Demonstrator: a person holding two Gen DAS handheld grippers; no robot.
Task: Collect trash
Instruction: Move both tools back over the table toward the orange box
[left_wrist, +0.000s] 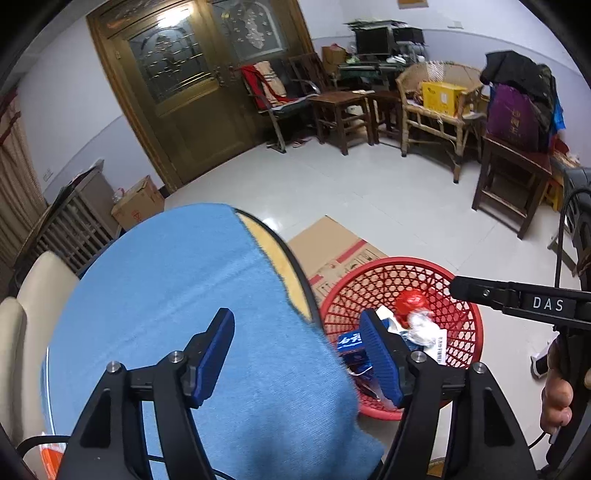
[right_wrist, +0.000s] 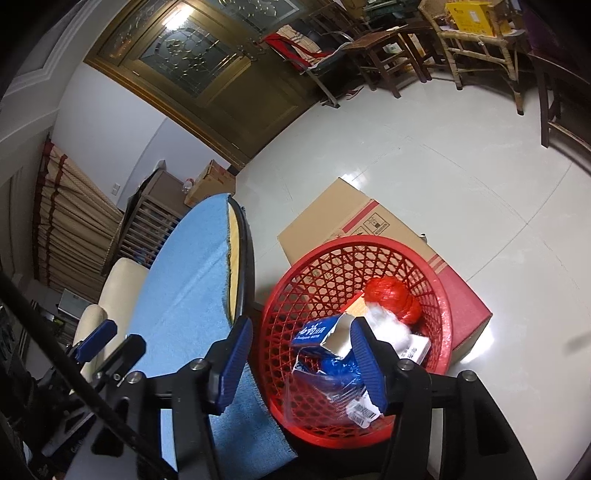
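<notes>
A red mesh basket (left_wrist: 461, 332) (right_wrist: 439, 295) stands on the floor beside the round table. It holds trash: a blue carton (right_wrist: 317, 332), a red crumpled bag (right_wrist: 391, 299) (left_wrist: 412, 301), white crumpled plastic (right_wrist: 384, 325) and a blue plastic wrapper (right_wrist: 325, 376). My left gripper (left_wrist: 299, 354) is open and empty over the table's right edge, next to the basket. My right gripper (right_wrist: 301, 363) is open and empty, above the basket's near rim. The right gripper's black body (left_wrist: 517, 301) shows in the left wrist view over the basket.
The round table carries a blue cloth (left_wrist: 177, 302) (right_wrist: 184, 295). A flat cardboard box (right_wrist: 354, 218) (left_wrist: 332, 247) lies on the floor behind the basket. A cream chair (left_wrist: 22, 306) stands at the left. Wooden chairs (left_wrist: 509, 177) and stools line the far wall.
</notes>
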